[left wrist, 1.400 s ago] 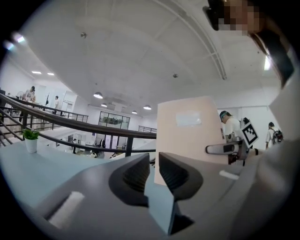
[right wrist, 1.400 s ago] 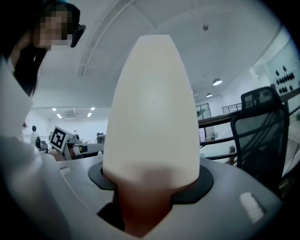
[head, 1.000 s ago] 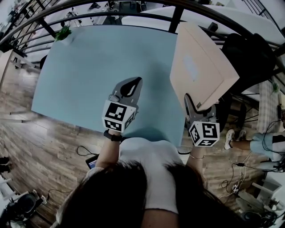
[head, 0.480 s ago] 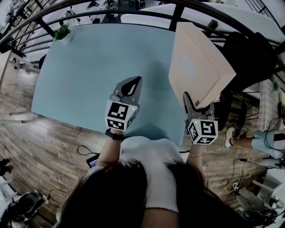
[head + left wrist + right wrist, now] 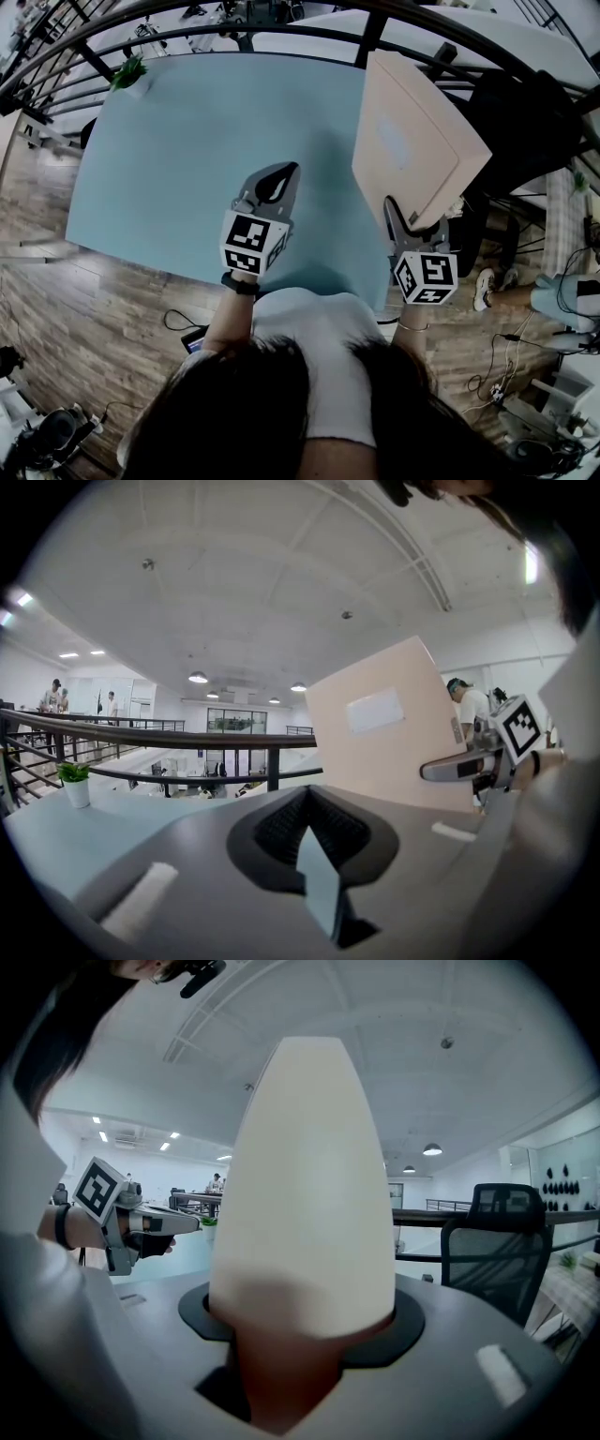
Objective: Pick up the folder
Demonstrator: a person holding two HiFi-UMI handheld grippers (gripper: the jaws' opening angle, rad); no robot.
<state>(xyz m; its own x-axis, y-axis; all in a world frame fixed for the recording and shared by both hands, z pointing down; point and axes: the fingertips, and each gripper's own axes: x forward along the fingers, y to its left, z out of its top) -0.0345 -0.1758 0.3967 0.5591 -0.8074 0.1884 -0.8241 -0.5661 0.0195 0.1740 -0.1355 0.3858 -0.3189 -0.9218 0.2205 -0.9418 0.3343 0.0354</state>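
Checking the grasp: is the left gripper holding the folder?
No: the left gripper has nothing between its jaws, while the right gripper clamps the folder.

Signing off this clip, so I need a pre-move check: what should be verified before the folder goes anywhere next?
1. Right tool shut on the folder: ok.
2. Grip well in from the folder's edge: not ok, it pinches near a corner.
3. Folder's lower edge clear of the table: cannot tell.
4. Left tool shut, empty, apart from folder: ok.
5. Potted plant out of the way: ok, far corner.
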